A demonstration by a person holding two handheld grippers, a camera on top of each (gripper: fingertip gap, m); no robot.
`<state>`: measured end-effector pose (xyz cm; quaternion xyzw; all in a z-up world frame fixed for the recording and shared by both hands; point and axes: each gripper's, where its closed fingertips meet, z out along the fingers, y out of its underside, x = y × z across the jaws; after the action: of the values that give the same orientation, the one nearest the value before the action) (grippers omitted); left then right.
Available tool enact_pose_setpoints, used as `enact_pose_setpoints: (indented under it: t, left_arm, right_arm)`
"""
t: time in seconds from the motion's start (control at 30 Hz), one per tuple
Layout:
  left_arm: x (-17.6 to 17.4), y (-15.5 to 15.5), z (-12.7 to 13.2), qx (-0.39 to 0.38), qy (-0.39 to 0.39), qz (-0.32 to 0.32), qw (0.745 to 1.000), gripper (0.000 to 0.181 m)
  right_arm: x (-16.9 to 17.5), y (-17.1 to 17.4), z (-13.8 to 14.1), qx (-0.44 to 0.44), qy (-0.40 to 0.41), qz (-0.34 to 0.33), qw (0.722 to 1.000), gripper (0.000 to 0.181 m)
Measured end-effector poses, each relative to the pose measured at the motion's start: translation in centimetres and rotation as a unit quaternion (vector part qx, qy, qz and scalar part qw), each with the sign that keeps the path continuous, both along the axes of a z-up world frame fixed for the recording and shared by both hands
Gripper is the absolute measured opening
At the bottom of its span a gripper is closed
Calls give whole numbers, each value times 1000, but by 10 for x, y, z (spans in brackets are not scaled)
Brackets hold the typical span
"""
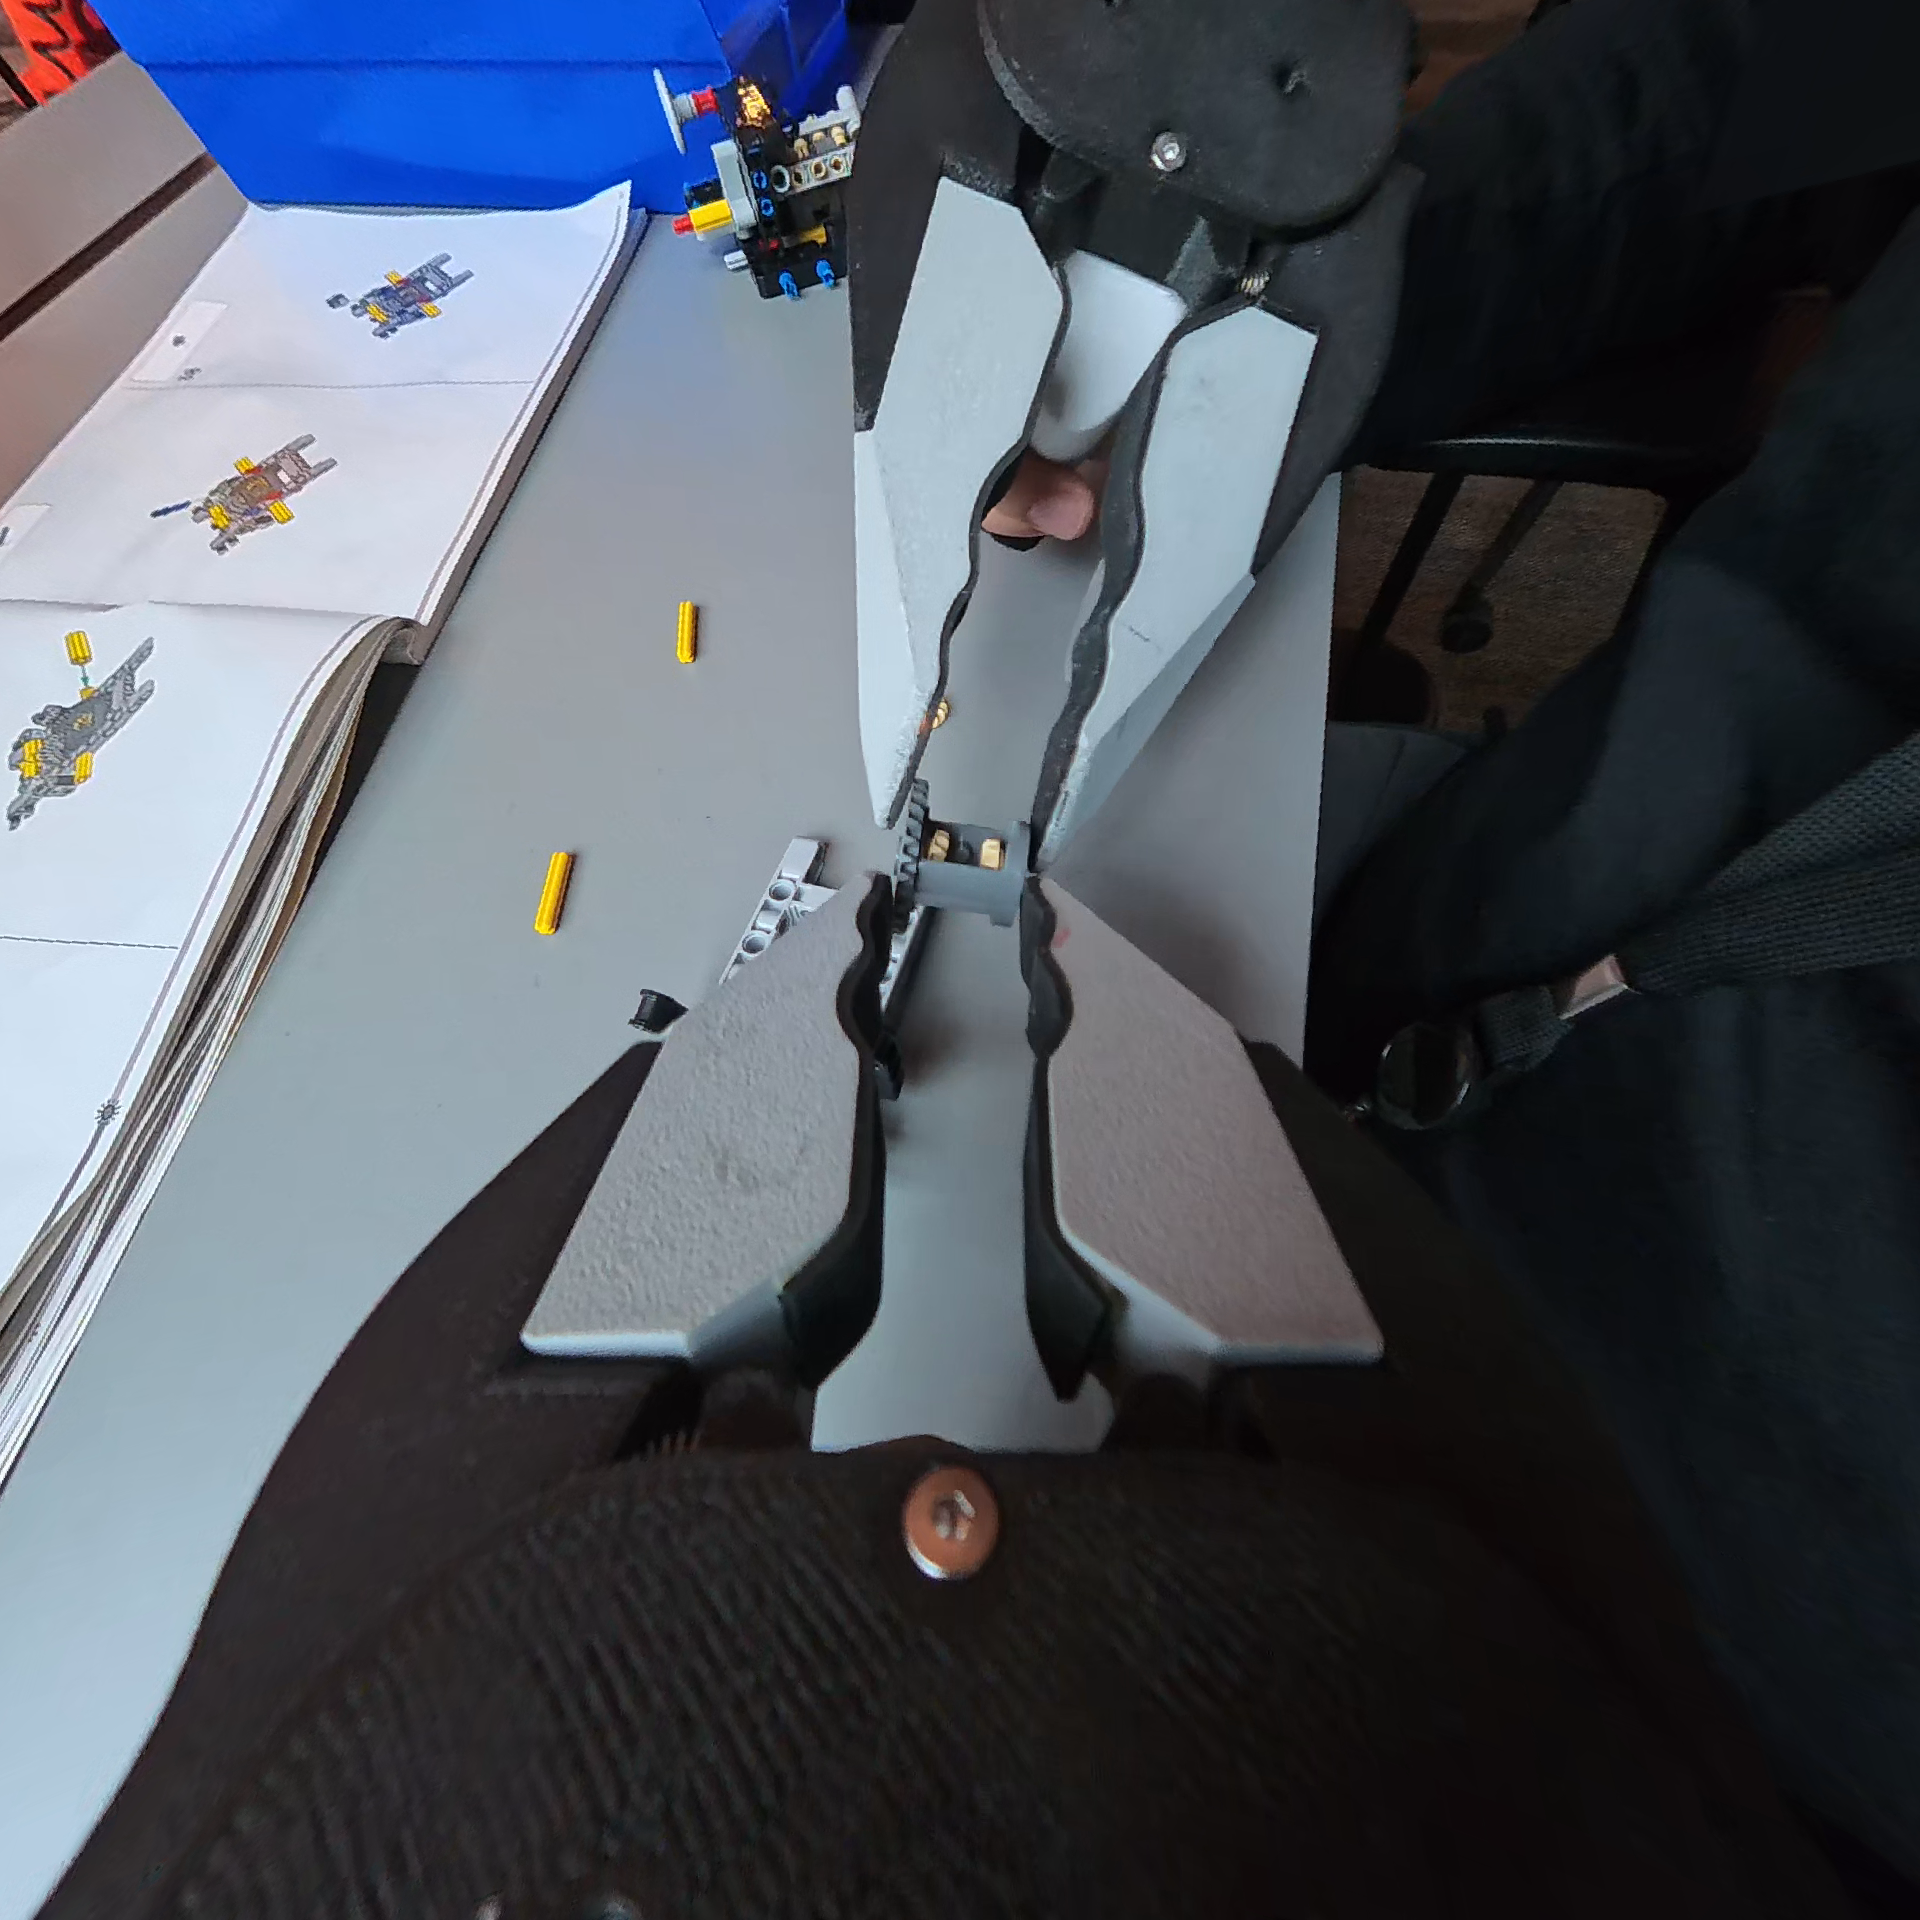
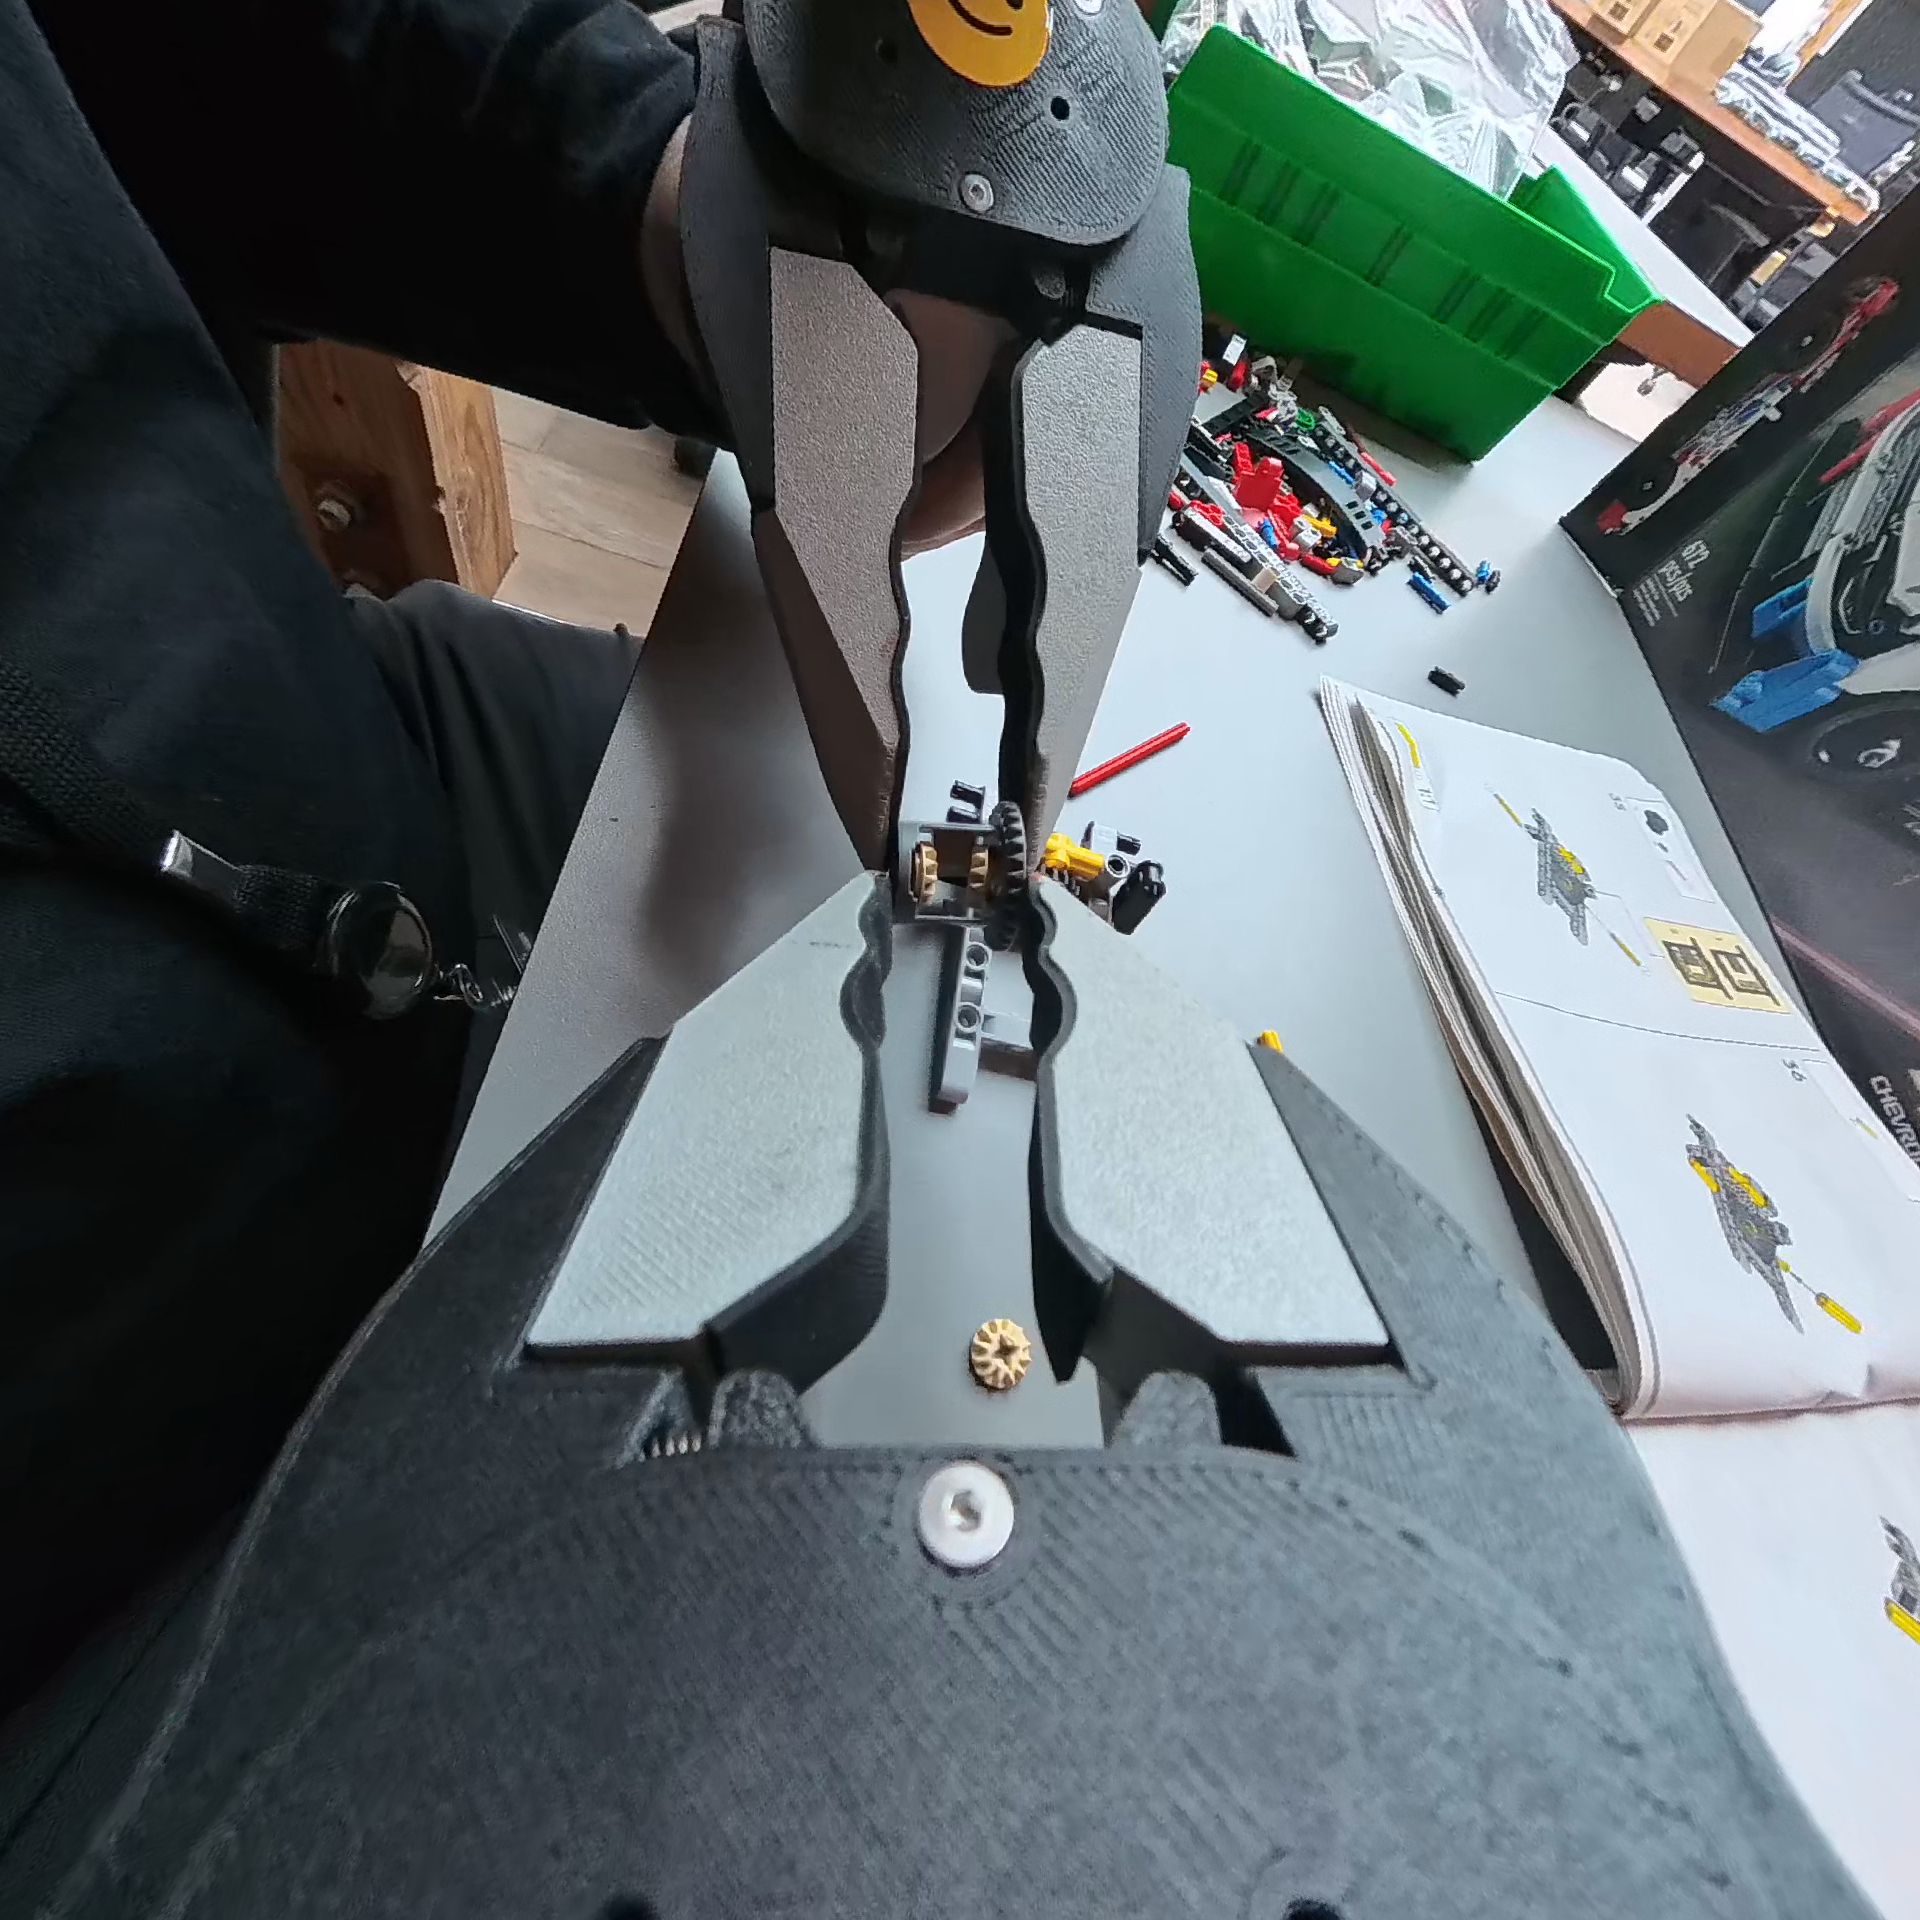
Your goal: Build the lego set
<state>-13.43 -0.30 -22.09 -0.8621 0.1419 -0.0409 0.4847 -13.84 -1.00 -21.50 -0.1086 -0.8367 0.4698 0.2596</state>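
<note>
A small grey differential housing (image 1: 968, 881) with tan gears inside and a black gear on one end is held above the grey table (image 1: 623, 790). My left gripper (image 1: 958, 891) is shut on it from below in the left wrist view. My right gripper (image 1: 966, 823) comes in from the top and grips the same piece. In the right wrist view my right gripper (image 2: 961, 902) holds the housing (image 2: 951, 871) and the left gripper (image 2: 961, 823) faces it from above. A light grey beam (image 2: 961, 1029) lies on the table under the fingers.
Two yellow axles (image 1: 686, 632) (image 1: 554, 891) and an open instruction booklet (image 1: 260, 499) lie to the left. A part-built assembly (image 1: 781, 192) stands by a blue bin (image 1: 468, 94). A loose tan gear (image 2: 1000, 1353), a red axle (image 2: 1127, 758), a parts pile (image 2: 1299, 520), a green bin (image 2: 1403, 239) and the set's box (image 2: 1787, 623) are nearby. My left and right fingertips are right by each other.
</note>
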Motion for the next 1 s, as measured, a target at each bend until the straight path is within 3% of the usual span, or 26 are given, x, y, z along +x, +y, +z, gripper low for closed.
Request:
enact_pose_setpoints:
  t: [1.0]
  left_arm:
    - [4,0,4,22,-21,-9,1000,21]
  right_arm:
    - [3,-1,2,-42,-18,22,999,20]
